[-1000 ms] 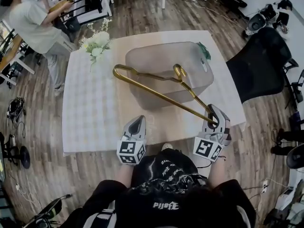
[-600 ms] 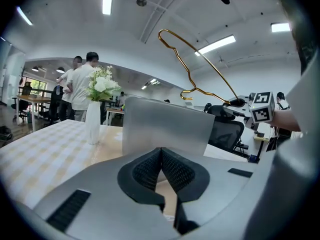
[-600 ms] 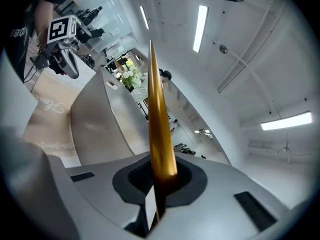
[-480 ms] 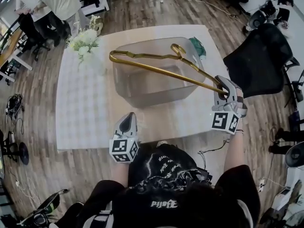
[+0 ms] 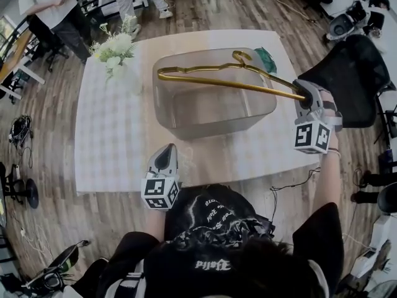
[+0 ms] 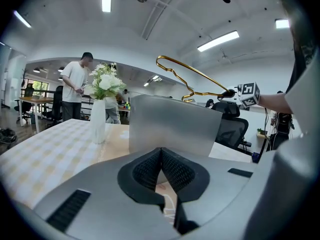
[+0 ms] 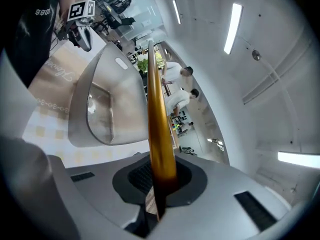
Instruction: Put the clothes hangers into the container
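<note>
A gold clothes hanger (image 5: 229, 84) hangs level above the translucent grey container (image 5: 211, 113), its hook (image 5: 239, 56) over the far rim. My right gripper (image 5: 306, 98), beyond the container's right end, is shut on the hanger's right tip. In the right gripper view the gold bar (image 7: 155, 109) runs straight out of the closed jaws (image 7: 159, 184), with the container (image 7: 105, 104) below it. My left gripper (image 5: 165, 160) rests at the table's near edge, shut and empty (image 6: 161, 154). From there the container (image 6: 172, 126) stands ahead and the hanger (image 6: 190, 74) above it.
A vase of white flowers (image 5: 118, 51) stands on the checked tablecloth (image 5: 105, 148) at the far left. A green object (image 5: 267, 59) lies behind the container. A black office chair (image 5: 347, 79) is at the right. People (image 5: 49, 5) stand beyond the table's far left.
My right gripper has carried the hanger up, right and away from me, from across the container's front to level above it. The left gripper has hardly moved.
</note>
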Action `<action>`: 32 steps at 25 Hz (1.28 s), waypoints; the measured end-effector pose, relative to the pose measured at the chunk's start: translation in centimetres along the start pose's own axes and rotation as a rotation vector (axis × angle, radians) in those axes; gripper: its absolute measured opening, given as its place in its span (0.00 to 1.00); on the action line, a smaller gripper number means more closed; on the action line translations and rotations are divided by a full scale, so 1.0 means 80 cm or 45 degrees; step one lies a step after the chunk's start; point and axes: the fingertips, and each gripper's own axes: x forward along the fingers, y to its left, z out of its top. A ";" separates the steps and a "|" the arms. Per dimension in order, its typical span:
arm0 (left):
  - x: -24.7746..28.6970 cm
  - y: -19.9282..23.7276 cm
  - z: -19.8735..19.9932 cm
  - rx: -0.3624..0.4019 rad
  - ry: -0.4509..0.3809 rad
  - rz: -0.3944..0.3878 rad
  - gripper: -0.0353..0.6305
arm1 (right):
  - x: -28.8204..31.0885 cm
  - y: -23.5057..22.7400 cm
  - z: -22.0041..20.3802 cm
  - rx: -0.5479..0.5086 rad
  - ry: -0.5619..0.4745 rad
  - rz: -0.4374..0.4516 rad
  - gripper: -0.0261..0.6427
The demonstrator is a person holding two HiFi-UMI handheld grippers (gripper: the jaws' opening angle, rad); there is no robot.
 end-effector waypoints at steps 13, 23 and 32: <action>0.022 0.030 0.017 -0.023 0.004 0.028 0.08 | 0.074 -0.009 0.030 -0.392 0.012 0.256 0.08; 0.017 0.046 0.008 -0.045 0.027 0.082 0.08 | 0.119 0.025 0.048 -0.557 -0.016 0.405 0.08; 0.022 0.043 0.009 -0.050 0.035 0.050 0.08 | 0.132 0.057 0.059 -0.702 0.015 0.559 0.09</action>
